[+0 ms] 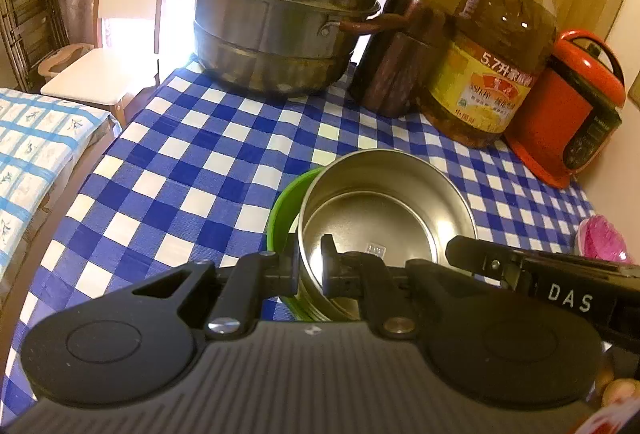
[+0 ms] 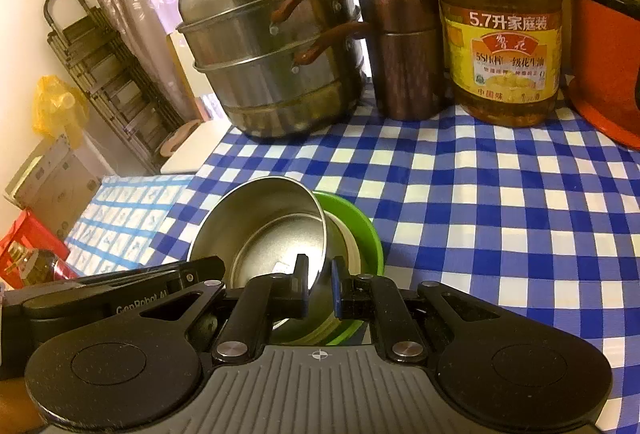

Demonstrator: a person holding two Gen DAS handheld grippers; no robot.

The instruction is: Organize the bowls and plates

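Observation:
A steel bowl [image 1: 384,210] sits tilted inside a green bowl [image 1: 282,210] on the blue checked tablecloth. My left gripper [image 1: 311,266] is shut on the steel bowl's near rim, one finger inside and one outside. In the right wrist view the steel bowl [image 2: 260,226] leans left over the green bowl [image 2: 360,230]. My right gripper [image 2: 320,284] is shut on the steel bowl's rim on its right side. The other gripper's body shows at the edge of each view.
A stacked steel steamer pot [image 1: 280,14] stands at the back of the table. Beside it are a brown canister [image 1: 400,66], a large oil bottle [image 1: 492,62] and an orange cooker [image 1: 572,106]. A pink object [image 1: 604,238] lies at the right. A white chair [image 1: 116,30] stands left.

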